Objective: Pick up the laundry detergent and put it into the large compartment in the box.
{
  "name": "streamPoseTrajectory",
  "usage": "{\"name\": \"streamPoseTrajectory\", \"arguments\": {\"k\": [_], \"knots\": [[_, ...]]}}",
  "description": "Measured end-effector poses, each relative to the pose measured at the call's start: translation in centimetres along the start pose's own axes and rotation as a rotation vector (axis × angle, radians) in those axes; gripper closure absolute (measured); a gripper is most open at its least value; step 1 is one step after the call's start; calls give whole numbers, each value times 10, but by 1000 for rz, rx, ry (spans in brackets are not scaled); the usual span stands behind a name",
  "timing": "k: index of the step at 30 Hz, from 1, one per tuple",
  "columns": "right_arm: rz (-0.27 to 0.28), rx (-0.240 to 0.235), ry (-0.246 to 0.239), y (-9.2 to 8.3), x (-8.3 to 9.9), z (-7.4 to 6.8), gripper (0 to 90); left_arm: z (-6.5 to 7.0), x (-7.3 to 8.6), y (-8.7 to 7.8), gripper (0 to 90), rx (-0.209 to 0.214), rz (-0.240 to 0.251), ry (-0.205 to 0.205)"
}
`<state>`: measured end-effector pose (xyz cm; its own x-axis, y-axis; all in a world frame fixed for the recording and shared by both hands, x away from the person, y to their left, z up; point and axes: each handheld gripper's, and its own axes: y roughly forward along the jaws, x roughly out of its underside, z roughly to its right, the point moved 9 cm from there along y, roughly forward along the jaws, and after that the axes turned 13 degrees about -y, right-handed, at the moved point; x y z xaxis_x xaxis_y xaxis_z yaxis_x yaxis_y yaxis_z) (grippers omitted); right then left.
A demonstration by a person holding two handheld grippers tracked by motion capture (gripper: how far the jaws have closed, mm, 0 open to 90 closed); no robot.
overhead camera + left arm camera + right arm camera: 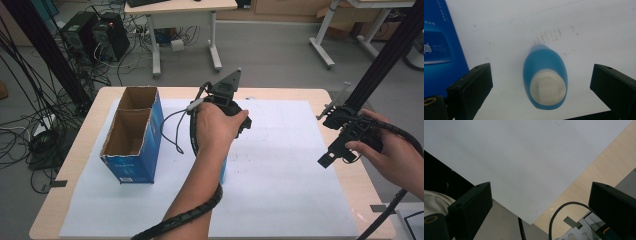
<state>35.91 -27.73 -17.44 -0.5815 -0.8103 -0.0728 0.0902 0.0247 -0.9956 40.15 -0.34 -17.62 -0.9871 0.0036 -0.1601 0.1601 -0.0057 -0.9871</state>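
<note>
Bottle (545, 80), blue with a white cap, stands upright on the white paper (280, 165) near the table's middle, directly below the left gripper (541, 82), whose jaws are spread wide on either side of it, not touching. Its long axis points up toward the gripper. Right gripper (345, 142), jaws also apart and holding nothing, hovers at the table's right edge. An open blue box (131, 150) near the left edge appears empty.
</note>
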Motion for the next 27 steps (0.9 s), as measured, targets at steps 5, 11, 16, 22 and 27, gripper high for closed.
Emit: {"name": "streamPoseTrajectory", "arguments": {"k": [5,11,16,22,27], "knots": [[-1,0,-1,3,-1,1,52,-1,-1,6,46,5,-8,-20],[-10,-10,-5,8,-4,1,52,0,1,16,46,0,-28,-13],[-8,-12,-9,8,-4,0,52,0,2,22,45,2,-37,-18],[-8,-10,-10,8,-4,0,52,0,3,30,45,7,-48,-21],[-13,-15,-9,9,-5,0,52,1,3,35,45,15,-59,-13]]}}
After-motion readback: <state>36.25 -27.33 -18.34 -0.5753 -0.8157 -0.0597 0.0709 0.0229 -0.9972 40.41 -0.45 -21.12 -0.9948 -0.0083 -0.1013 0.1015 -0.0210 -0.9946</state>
